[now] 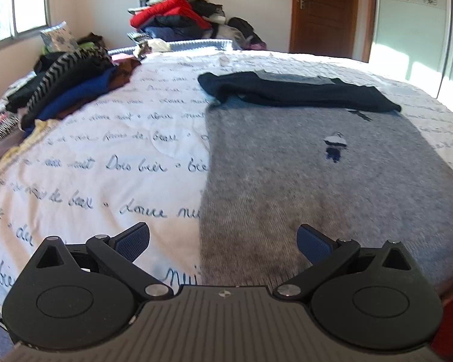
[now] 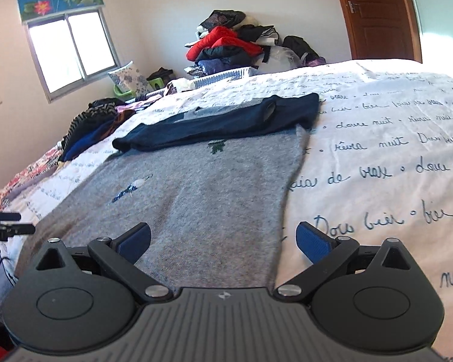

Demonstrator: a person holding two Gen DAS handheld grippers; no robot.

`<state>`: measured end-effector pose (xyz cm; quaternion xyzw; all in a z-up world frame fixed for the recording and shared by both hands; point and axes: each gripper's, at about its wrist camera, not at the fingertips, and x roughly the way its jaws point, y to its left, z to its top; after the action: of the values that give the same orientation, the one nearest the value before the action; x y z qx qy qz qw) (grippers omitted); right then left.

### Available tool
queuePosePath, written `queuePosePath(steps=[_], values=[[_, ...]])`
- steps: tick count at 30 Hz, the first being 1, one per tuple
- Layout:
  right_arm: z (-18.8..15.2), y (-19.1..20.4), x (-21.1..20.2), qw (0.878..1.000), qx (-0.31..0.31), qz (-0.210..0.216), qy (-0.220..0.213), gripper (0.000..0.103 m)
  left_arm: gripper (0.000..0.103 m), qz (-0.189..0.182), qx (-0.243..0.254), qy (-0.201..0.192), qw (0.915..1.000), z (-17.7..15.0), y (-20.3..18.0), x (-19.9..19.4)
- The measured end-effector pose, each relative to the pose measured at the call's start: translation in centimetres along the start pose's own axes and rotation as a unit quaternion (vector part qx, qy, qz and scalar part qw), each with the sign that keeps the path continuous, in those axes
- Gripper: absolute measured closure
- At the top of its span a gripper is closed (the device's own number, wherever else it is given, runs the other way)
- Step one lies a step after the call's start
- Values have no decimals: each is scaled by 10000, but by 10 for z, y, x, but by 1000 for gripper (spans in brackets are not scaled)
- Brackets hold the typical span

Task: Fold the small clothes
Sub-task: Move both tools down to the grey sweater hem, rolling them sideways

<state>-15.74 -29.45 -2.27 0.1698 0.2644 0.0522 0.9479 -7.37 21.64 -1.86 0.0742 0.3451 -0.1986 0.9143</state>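
Observation:
A small grey knit sweater (image 1: 311, 181) lies flat on the bed, its dark navy sleeves (image 1: 302, 92) folded across the far end. It also shows in the right wrist view (image 2: 202, 187), with the navy sleeves (image 2: 226, 120) across its top. My left gripper (image 1: 223, 244) is open and empty, low over the sweater's near left edge. My right gripper (image 2: 223, 244) is open and empty, low over the sweater's near right edge. The left gripper's tip (image 2: 6, 226) shows at the far left of the right wrist view.
The bed has a white cover with blue script (image 1: 105, 163). A heap of striped, blue and brown clothes (image 1: 66, 87) lies at its left side. A taller pile with a red jacket (image 1: 172, 12) stands behind the bed by the wall. A wooden door (image 1: 326, 9) is at the back right.

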Motion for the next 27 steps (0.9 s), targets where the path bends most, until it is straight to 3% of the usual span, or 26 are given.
queuePosePath(steps=[3,6,11,18,27], values=[[1,-15,-11,9997,240,65,66,0,0,-705,-152,277,9970,-11,15,0],[-2,-24,-17,9986,317,350,249,0,0,-1127,-292,386,9925,-21,27,4],[-16,-34,-19,9932,516,877,572,0,0,-1750,-546,193,9829,-34,45,9],[-26,-63,-25,9782,1086,1650,636,0,0,-2858,-1070,88,9523,-36,58,17],[-34,-70,-30,9603,980,2453,898,0,0,-3544,-1354,12,9252,-40,57,33]])
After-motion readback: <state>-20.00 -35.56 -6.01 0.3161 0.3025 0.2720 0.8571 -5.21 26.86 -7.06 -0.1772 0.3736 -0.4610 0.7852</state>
